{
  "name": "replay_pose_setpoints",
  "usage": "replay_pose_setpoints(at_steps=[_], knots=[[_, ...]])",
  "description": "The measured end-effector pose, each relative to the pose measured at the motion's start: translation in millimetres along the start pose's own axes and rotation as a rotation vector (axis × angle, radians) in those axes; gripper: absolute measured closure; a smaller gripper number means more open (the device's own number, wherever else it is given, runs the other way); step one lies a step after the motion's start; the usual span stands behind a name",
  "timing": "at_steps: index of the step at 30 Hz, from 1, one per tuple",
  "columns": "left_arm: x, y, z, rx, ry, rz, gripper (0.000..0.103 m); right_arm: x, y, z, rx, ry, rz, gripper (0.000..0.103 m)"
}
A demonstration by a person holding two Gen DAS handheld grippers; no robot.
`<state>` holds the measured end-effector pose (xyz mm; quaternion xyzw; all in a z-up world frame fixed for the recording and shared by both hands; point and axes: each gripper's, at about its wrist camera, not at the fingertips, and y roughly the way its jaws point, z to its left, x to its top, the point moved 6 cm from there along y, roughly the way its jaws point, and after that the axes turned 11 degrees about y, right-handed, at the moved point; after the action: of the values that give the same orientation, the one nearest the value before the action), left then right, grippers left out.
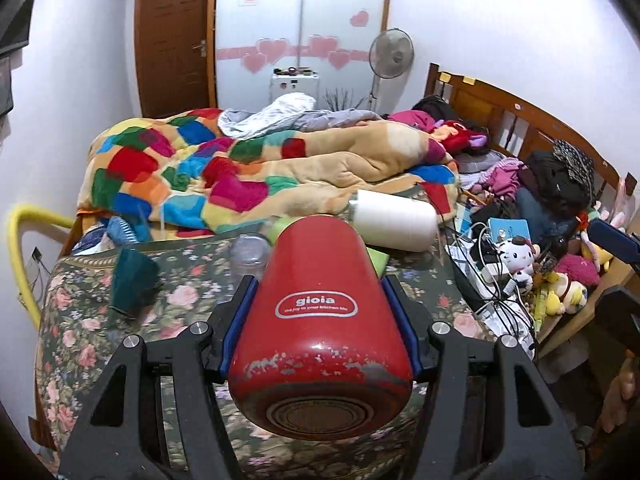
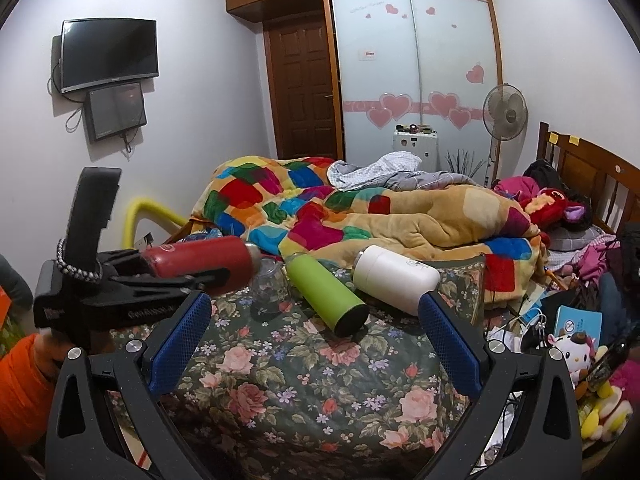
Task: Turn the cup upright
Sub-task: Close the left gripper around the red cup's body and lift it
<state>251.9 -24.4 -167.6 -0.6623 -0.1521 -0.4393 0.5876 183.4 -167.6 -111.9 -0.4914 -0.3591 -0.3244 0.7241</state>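
A red "gioia" cup (image 1: 320, 320) lies on its side between the blue pads of my left gripper (image 1: 320, 312), which is shut on it, base toward the camera. In the right wrist view the red cup (image 2: 200, 260) is held roughly level above the floral cloth (image 2: 300, 380) at the left. My right gripper (image 2: 316, 320) is open and empty above the cloth. A green bottle (image 2: 326, 296) and a white cup (image 2: 396, 278) lie on their sides. A clear glass (image 2: 272, 288) stands beside the green bottle.
A teal cup (image 1: 134, 280) stands on the floral cloth at the left. A patchwork blanket (image 2: 360, 216) is heaped behind. Toys, cables and clothes (image 2: 580, 340) crowd the right side. A yellow rail (image 2: 140, 216) is at the left.
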Motion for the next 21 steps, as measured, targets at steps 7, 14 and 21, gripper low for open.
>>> replay_pose_setpoints(at_steps=[7,14,21], knots=[[-19,44,-39,-0.046,0.016,0.066,0.042,-7,8,-14,-0.019,0.011,0.029,0.000],[-47,92,-58,-0.071,0.017,0.139,0.042,-16,18,-30,-0.038,0.031,0.076,0.000],[-66,117,-60,-0.075,-0.006,0.177,0.042,-25,31,-43,-0.076,0.017,0.123,0.000]])
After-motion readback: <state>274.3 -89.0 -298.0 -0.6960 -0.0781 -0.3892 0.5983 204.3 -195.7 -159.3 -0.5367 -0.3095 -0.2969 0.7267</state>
